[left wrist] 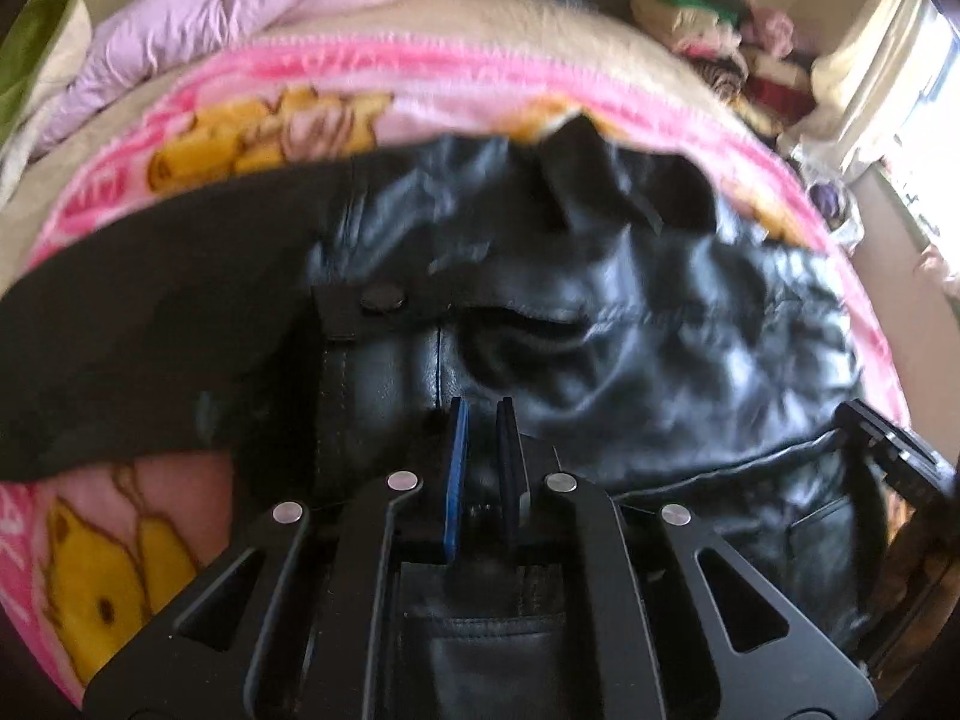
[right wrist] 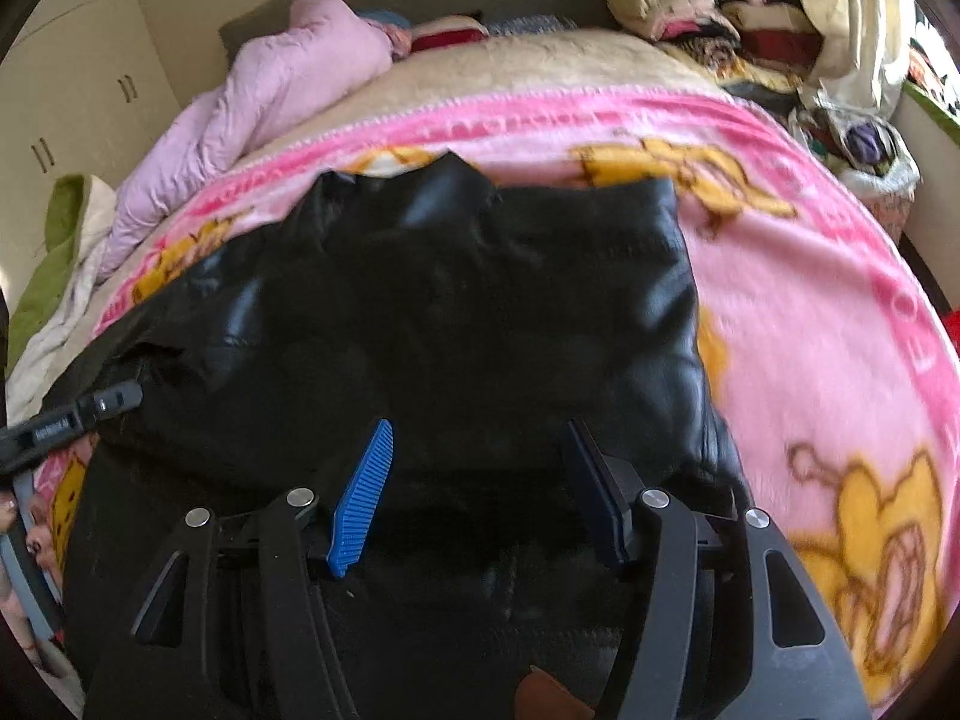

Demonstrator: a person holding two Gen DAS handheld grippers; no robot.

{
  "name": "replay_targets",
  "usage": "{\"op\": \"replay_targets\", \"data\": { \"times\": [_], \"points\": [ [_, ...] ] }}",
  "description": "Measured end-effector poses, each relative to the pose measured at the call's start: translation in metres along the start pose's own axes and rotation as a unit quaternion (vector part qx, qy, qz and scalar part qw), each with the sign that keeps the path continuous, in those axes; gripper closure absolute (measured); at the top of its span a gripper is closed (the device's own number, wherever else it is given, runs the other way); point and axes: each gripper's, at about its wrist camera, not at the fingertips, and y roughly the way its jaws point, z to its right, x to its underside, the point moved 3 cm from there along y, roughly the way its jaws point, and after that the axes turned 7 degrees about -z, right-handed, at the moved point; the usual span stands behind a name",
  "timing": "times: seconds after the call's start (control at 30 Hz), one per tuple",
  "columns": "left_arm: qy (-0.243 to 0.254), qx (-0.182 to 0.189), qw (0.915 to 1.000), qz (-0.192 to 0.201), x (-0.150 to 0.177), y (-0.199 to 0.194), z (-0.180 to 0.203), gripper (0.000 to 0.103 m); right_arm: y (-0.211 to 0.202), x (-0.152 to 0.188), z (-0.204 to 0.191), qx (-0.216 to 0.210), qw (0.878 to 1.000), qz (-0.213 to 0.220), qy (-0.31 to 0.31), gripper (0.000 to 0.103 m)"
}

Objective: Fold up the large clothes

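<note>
**Mid-fold on the jacket**

My left gripper has its pads together, apparently nothing pinched; my right gripper hangs with pads apart. Both hover over the black leather jacket spread on the pink cartoon-print fleece blanket. Next I'd judge: pinch an edge and fold across.

Pink cartoon blanket, lilac quilt, perhaps folded laundry (blurred) behind

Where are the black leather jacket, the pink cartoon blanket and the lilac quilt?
black leather jacket (right wrist: 480, 300): right wrist view, on its flat back panel.
pink cartoon blanket (right wrist: 828, 360): right wrist view, bare pink area right of the jacket.
lilac quilt (left wrist: 240, 6): left wrist view, its bunched middle.
</note>
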Motion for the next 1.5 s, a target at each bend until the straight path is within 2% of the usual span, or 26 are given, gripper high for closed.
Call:
{"op": "replay_targets", "data": {
  "times": [0.07,0.17,0.23,0.33,0.43,0.5,0.53,0.57,0.63,0.67,0.73,0.87,0.93,0.97,1.03,1.1,1.33,1.5],
  "points": [
    [-0.006,0.006,0.9999,-0.012,0.005,0.014,-0.005,0.099,0.007,0.004,0.007,0.006,1.000,-0.015,0.014,0.045],
    [-0.032,0.037,0.9987,-0.017,0.008,0.024,-0.016,0.099,0.019,0.010,0.015,0.002,0.999,-0.028,0.023,0.045],
    [-0.039,0.051,0.9978,-0.016,0.007,0.021,-0.018,0.099,0.021,0.012,0.014,0.005,1.000,-0.023,0.019,0.045],
    [-0.031,0.048,0.9984,-0.008,0.006,0.007,-0.015,0.096,0.011,0.012,0.010,0.005,1.000,-0.009,0.011,0.042],
    [-0.022,0.052,0.9984,0.004,0.005,-0.007,-0.008,0.081,-0.004,0.012,0.009,-0.012,1.000,0.008,0.016,0.032],
    [-0.020,0.058,0.9980,0.013,0.003,-0.017,-0.004,0.077,-0.012,0.012,0.007,-0.022,0.999,0.016,0.019,0.028],
    [-0.018,0.052,0.9983,0.019,0.003,-0.022,-0.002,0.065,-0.015,0.012,0.004,-0.025,0.999,0.018,0.017,0.028],
    [-0.015,0.035,0.9989,0.028,0.003,-0.029,-0.001,0.060,-0.017,0.012,0.002,-0.026,0.999,0.019,0.014,0.026],
    [-0.010,0.023,0.9988,0.041,0.003,-0.040,0.001,0.056,-0.023,0.011,-0.005,-0.030,0.999,0.027,0.007,0.021],
    [-0.010,0.033,0.9982,0.048,0.003,-0.045,0.001,0.055,-0.025,0.011,-0.008,-0.031,0.999,0.031,0.003,0.018],
    [-0.015,0.045,0.9973,0.056,0.004,-0.052,0.000,0.044,-0.031,0.009,-0.015,-0.032,0.999,0.041,-0.001,0.018],
    [-0.021,0.014,0.9972,0.070,0.004,-0.060,-0.007,0.029,-0.040,0.005,-0.031,-0.044,0.998,0.052,-0.007,0.018],
    [-0.032,0.007,0.9966,0.076,0.003,-0.062,-0.014,0.015,-0.045,0.003,-0.039,-0.052,0.997,0.057,-0.012,0.018],
    [-0.041,0.006,0.9960,0.079,0.003,-0.063,-0.020,0.012,-0.048,0.002,-0.044,-0.056,0.997,0.060,-0.015,0.017],
    [-0.059,0.007,0.9947,0.084,0.002,-0.066,-0.030,0.010,-0.054,0.000,-0.054,-0.063,0.996,0.066,-0.021,0.006],
    [-0.079,0.001,0.9927,0.092,0.002,-0.071,-0.042,0.010,-0.061,-0.002,-0.066,-0.069,0.994,0.074,-0.032,0.006],
    [-0.119,-0.072,0.9836,0.115,0.001,-0.085,-0.079,0.009,-0.075,-0.012,-0.105,-0.080,0.991,0.096,-0.057,0.006],
    [-0.150,-0.084,0.9776,0.122,0.001,-0.092,-0.103,0.009,-0.078,-0.018,-0.133,-0.099,0.987,0.106,-0.069,0.006]
  ]
}}
